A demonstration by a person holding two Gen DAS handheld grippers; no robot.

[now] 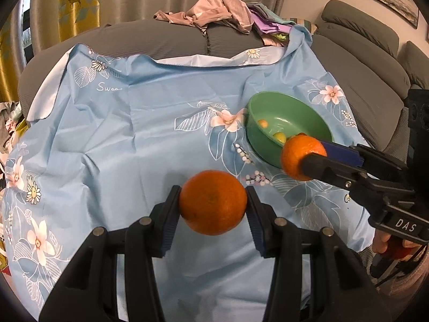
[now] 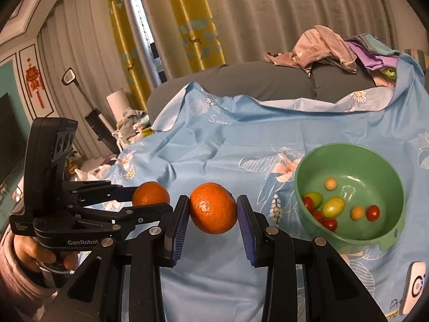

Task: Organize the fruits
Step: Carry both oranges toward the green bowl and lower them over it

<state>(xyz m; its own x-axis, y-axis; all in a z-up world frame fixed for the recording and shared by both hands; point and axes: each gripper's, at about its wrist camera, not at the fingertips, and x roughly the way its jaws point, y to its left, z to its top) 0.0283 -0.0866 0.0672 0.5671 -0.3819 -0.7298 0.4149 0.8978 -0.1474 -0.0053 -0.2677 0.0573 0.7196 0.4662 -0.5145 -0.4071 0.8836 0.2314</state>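
My left gripper (image 1: 213, 205) is shut on an orange (image 1: 213, 205) and holds it above the blue floral cloth (image 1: 120, 134). My right gripper (image 2: 213, 208) is shut on a second orange (image 2: 213, 208), also above the cloth. In the left wrist view the right gripper (image 1: 304, 158) shows at the right with its orange (image 1: 297, 155) near the rim of a green bowl (image 1: 268, 104). In the right wrist view the left gripper (image 2: 151, 197) shows at the left with its orange (image 2: 150, 193). The green bowl (image 2: 396, 187) holds several small red, yellow and green tomatoes (image 2: 333, 206).
The cloth covers a grey sofa seat (image 1: 161, 35). A pile of clothes (image 1: 222, 10) lies at the back. Grey sofa cushions (image 1: 370, 61) rise at the right. A small white device (image 2: 414, 287) lies on the cloth at the lower right.
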